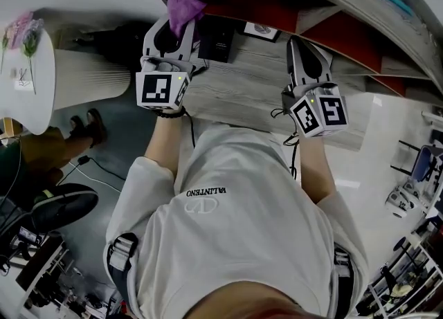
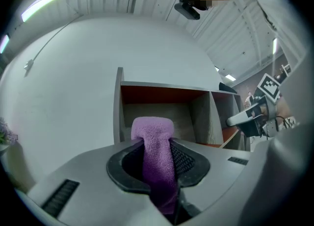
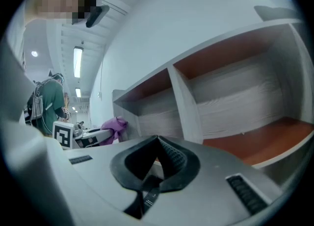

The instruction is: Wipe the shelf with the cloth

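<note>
The left gripper (image 1: 178, 32) points up toward a grey wood-grain shelf unit with rust-red inner panels (image 1: 320, 14), and its jaws are clamped on a purple terry cloth (image 1: 184, 1) that bunches above the fingertips. In the left gripper view the cloth (image 2: 158, 154) runs as a narrow strip down between the two dark ribbed pads (image 2: 184, 160) of the left gripper (image 2: 159, 173) and folds over at the top. There it stands in front of the leftmost compartment of the shelf unit (image 2: 196, 117), and whether it touches the wood cannot be told. The right gripper (image 1: 299, 49) is held further to the right, apart from the left one, aimed at the same shelf unit. In its own view the right gripper (image 3: 157, 146) has its jaws together with nothing between them, facing the compartments and the upright divider of the shelf unit (image 3: 189, 107). That view also shows the cloth (image 3: 116, 125) at the left, near the shelf unit's left end. A black box (image 1: 218, 37) and a small framed card (image 1: 261, 30) stand on the grey board below the compartments. A round white table (image 1: 38, 96) carrying pale flowers (image 1: 26, 32) sits at the far left of the head view.
</note>
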The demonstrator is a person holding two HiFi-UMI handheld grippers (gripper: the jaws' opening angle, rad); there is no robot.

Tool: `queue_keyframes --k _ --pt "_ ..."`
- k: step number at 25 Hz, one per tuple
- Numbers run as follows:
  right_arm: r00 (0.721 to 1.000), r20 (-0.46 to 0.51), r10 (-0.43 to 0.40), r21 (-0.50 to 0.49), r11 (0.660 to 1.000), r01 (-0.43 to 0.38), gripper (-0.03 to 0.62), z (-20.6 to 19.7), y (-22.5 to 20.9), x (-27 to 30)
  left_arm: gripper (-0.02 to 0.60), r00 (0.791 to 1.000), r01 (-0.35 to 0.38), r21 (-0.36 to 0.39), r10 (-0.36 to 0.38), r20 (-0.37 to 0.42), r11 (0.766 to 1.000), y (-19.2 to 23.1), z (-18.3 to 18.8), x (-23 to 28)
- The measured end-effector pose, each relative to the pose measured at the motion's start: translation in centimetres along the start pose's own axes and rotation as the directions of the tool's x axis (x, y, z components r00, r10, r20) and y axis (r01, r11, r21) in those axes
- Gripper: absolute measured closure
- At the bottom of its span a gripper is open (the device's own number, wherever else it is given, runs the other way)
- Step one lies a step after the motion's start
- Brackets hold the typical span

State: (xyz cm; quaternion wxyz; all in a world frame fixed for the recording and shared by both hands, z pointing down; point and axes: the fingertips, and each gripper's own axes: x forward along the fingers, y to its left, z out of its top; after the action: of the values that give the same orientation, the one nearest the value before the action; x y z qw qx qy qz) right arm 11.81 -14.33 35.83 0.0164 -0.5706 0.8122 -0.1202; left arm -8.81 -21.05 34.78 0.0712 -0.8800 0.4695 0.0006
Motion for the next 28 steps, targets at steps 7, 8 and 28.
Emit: queue_keyframes --k 7,8,28 --pt "0.996 0.027 -0.081 -0.016 0.997 0.082 0.595 1.2 -3.8 -3.5 0.495 1.000 -0.009 -0.023 0.009 0.002 1.000 0.0 1.1 -1.2" --pt "0.994 0.034 -0.101 -0.017 0.995 0.101 0.595 1.3 -4.5 -4.1 0.495 1.000 -0.008 -0.021 0.008 0.005 1.000 0.0 1.4 -1.3" --pt "0.885 0.176 -0.430 -0.028 0.897 0.442 0.595 6.9 -17.0 -15.8 0.495 0.994 -0.061 0.014 0.059 0.088 0.998 2.3 5.4 -4.4"
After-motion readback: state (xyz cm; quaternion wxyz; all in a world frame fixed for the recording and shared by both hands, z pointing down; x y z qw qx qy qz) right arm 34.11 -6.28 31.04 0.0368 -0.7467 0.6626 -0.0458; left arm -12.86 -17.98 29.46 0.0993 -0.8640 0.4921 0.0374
